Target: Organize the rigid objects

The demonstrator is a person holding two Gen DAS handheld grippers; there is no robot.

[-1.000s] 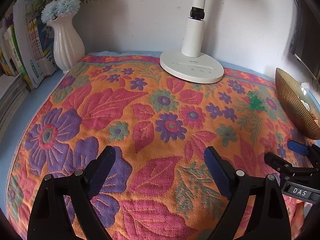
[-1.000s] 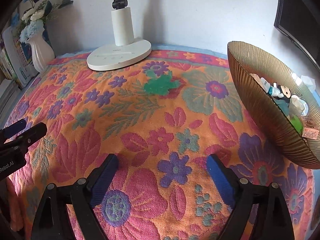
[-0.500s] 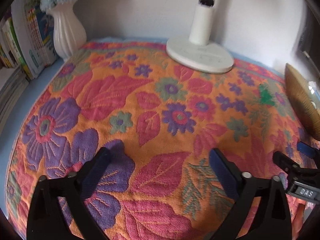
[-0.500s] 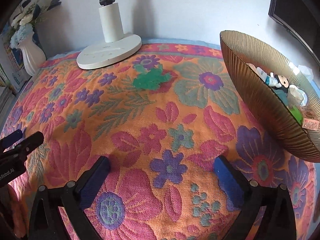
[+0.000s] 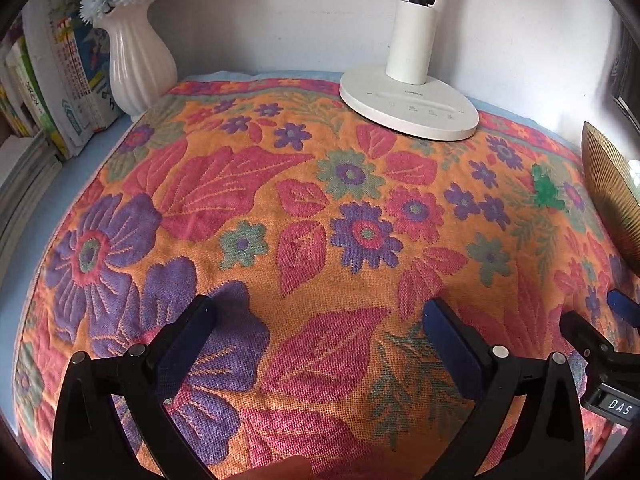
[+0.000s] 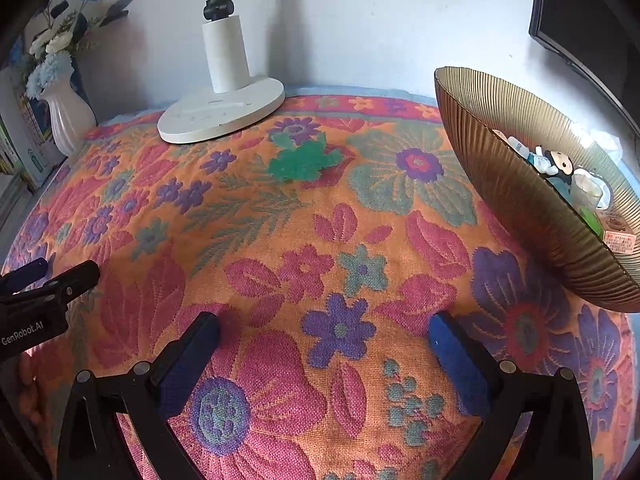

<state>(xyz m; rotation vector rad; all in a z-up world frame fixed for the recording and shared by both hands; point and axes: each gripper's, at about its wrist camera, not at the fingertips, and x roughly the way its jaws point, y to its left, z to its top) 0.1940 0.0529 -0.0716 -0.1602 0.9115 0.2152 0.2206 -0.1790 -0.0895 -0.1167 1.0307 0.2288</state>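
**Mia:** Green toy [image 6: 303, 162]! It sits on the flowery cloth [image 6: 340, 264], just in front of the white lamp base [image 6: 221, 114]. It is well apart from both grabbers.

**Ben:** Is it heavy?

**Mia:** I think it is light. It looks small and flat, like hard plastic. It should not bend or squash.

**Ben:** Where do you grab it?

**Mia:** It has bumpy arms sticking out, so I would pinch across the middle part. It lies low on the cloth, so the fingers must go right down, or they might grab the cloth too. I cannot tell its shape well from here.

**Ben:** What are the grabbers doing?

**Mia:** The right gripper [image 6: 324, 330] has its fingers spread wide with nothing between them. The left gripper [image 5: 316, 314] is the same, wide apart and holding nothing.

**Ben:** Where does the toy go?

**Mia:** I guess into the gold bowl [image 6: 516, 184] on the right. Other little toys [image 6: 554, 168] are already in it. The bowl looks thin, so go gently.
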